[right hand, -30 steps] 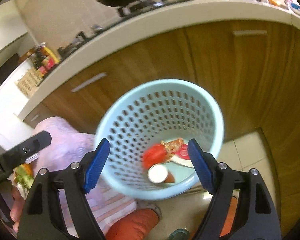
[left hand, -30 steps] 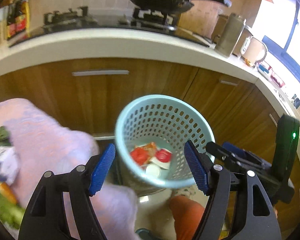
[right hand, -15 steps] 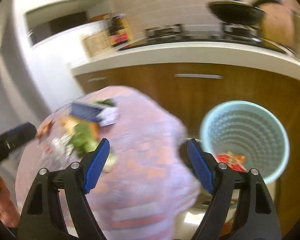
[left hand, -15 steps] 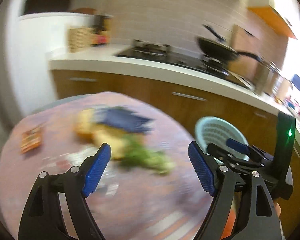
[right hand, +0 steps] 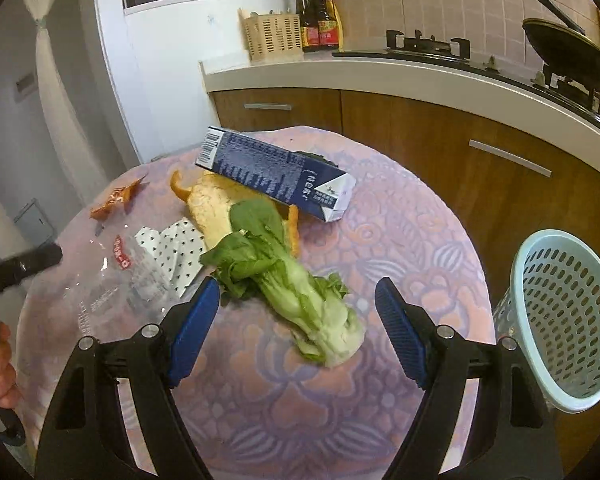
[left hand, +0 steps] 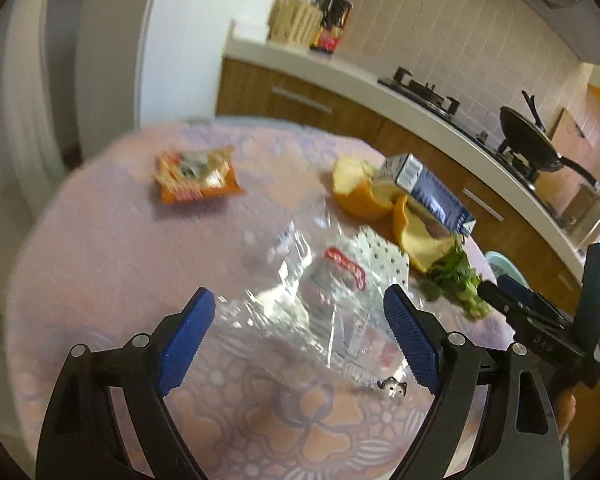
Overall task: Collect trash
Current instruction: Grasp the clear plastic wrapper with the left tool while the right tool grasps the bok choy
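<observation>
Both views have been swung from the basket back to the table. In the left view, the left gripper (left hand: 296,336) is held wide open and empty above a clear plastic wrapper (left hand: 300,300). In the right view, the right gripper (right hand: 298,330) is spread, empty, around bok choy (right hand: 300,292); a carton (right hand: 276,172), peel (right hand: 214,208) and the basket (right hand: 560,320) are seen, so much is judged left.

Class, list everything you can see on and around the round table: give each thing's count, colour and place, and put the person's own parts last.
table: 1, pink floral cloth, centre
carton: 1, dark blue, far side of table, lying on the peel
peel: several pieces, orange, under the carton
bok choy: 1, green and white, table centre
clear bag: 1, transparent with red label, table left
snack packet: 1, orange, far left
basket: 1, pale blue, right of table
pan: 1, black, on stove
left hand-held gripper: 1, black, blue pads, open over the bag
right hand-held gripper: 1, open over the bok choy
</observation>
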Tool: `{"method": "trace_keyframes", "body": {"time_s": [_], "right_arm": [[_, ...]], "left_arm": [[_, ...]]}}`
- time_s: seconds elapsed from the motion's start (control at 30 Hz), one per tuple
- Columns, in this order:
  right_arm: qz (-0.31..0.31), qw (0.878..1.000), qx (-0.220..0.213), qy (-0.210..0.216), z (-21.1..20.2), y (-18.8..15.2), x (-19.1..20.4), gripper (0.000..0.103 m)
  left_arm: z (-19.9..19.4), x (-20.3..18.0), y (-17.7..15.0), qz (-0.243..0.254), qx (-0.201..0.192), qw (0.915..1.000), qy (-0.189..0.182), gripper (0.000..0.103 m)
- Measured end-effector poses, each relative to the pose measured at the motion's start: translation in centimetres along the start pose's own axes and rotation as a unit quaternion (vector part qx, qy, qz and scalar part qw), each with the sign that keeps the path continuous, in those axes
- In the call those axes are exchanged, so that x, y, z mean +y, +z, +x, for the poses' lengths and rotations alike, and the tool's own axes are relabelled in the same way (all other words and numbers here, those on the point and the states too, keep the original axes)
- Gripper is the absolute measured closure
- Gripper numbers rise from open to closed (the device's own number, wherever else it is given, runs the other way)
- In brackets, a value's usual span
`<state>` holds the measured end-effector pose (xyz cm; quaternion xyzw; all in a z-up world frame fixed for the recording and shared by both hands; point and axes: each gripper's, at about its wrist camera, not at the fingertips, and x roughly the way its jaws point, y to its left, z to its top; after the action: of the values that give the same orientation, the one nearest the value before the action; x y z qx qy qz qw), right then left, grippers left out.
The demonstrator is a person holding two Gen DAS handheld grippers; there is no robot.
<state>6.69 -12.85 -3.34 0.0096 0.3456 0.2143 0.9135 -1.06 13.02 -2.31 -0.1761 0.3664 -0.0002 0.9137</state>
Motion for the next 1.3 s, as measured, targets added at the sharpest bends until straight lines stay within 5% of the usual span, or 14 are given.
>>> {"method": "trace_keyframes", "body": {"time_s": [0.27, 0.47, 0.57, 0.63, 0.67, 0.73, 0.8, 1.0, 1.2, 1.27, 1.3], "right_arm": [[0.019, 0.997, 0.070, -0.002, 3.0, 0.3, -1.4, 0.027], [-0.014, 0.994, 0.103, -0.030, 4.5, 0.3, 0.0, 0.028], [-0.023, 0.995, 0.094, -0.038, 4.1, 0.1, 0.5, 0.050], [-0.021, 0.996, 0.088, -0.027, 3.8, 0.0, 0.3, 0.056], [-0.020, 0.996, 0.085, -0.013, 3.5, -0.1, 0.2, 0.068], [-0.019, 0.997, 0.077, -0.005, 2.9, -0.2, 0.2, 0.069], [-0.024, 0.998, 0.052, 0.004, 1.8, -0.3, 0.3, 0.069], [-0.043, 0.999, 0.021, -0.009, -0.3, -1.5, 1.3, 0.069], [-0.026, 1.000, -0.006, 0.005, -2.9, -2.0, 0.8, 0.069], [-0.029, 1.000, -0.012, 0.000, -3.6, -2.1, 0.6, 0.069], [-0.028, 1.000, -0.014, 0.001, -3.9, -2.1, 0.5, 0.069]], "left_arm": [[3.9, -0.3, -1.3, -0.018, 0.052, 0.9979, -0.034, 0.020], [5.1, -3.0, -1.9, 0.035, 0.054, 0.9978, 0.018, 0.022], [5.5, -4.6, -2.5, 0.072, 0.057, 0.9941, 0.059, 0.039], [5.3, -5.3, -2.9, 0.085, 0.057, 0.9925, 0.067, 0.059], [5.1, -5.6, -3.1, 0.088, 0.057, 0.9921, 0.068, 0.066], [4.7, -5.6, -3.4, 0.086, 0.062, 0.9926, 0.060, 0.098], [4.3, -5.3, -3.7, 0.075, 0.068, 0.9941, 0.039, 0.103], [2.1, -4.5, -4.6, 0.052, 0.055, 0.9971, -0.009, 0.103], [-0.9, -4.2, -3.3, 0.062, 0.020, 0.9979, -0.010, 0.100], [-1.7, -3.4, -2.2, 0.060, -0.001, 0.9981, 0.012, 0.060], [-2.0, -2.8, -1.6, 0.057, -0.016, 0.9979, 0.027, 0.023]]}}
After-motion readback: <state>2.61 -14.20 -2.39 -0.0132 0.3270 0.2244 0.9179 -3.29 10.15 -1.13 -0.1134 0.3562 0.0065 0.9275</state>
